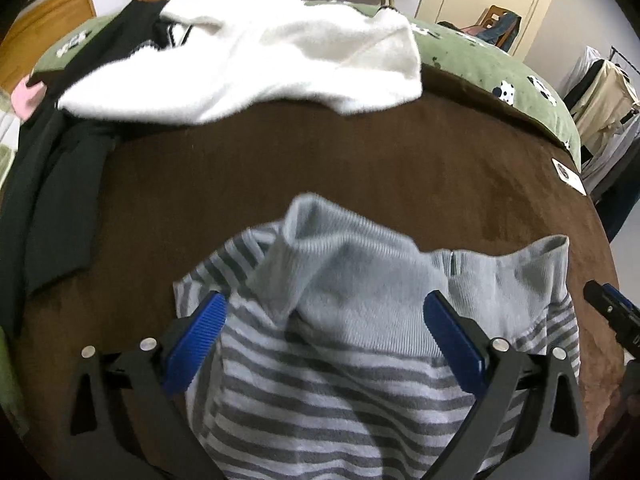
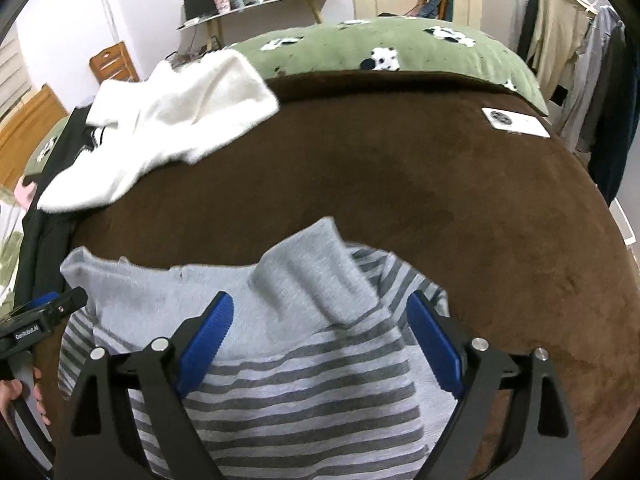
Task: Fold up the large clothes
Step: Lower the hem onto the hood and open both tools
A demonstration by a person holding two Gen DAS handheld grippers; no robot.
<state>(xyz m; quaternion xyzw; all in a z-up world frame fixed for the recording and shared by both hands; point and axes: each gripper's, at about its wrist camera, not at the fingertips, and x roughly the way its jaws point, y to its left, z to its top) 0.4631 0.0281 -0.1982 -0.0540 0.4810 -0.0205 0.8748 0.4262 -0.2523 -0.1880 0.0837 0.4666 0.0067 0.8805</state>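
Observation:
A grey and white striped sweater (image 1: 320,392) with plain grey cuffs and hem lies folded on the brown bed cover (image 1: 320,152). A grey cuff (image 1: 340,256) rests on top of it. My left gripper (image 1: 326,308) is open, its blue pads spread wide just above the left part of the sweater. My right gripper (image 2: 320,308) is open too, above the right part of the sweater (image 2: 300,392), with a folded grey sleeve (image 2: 312,272) between its pads. Each gripper shows at the edge of the other's view: the right one (image 1: 612,316), the left one (image 2: 44,320).
A white fluffy garment (image 1: 248,60) and a black garment (image 1: 52,184) lie at the far left of the bed. A green patterned duvet (image 2: 380,52) lies along the far edge. A white tag (image 2: 514,120) is at the right. Hanging clothes (image 2: 580,60) stand to the right.

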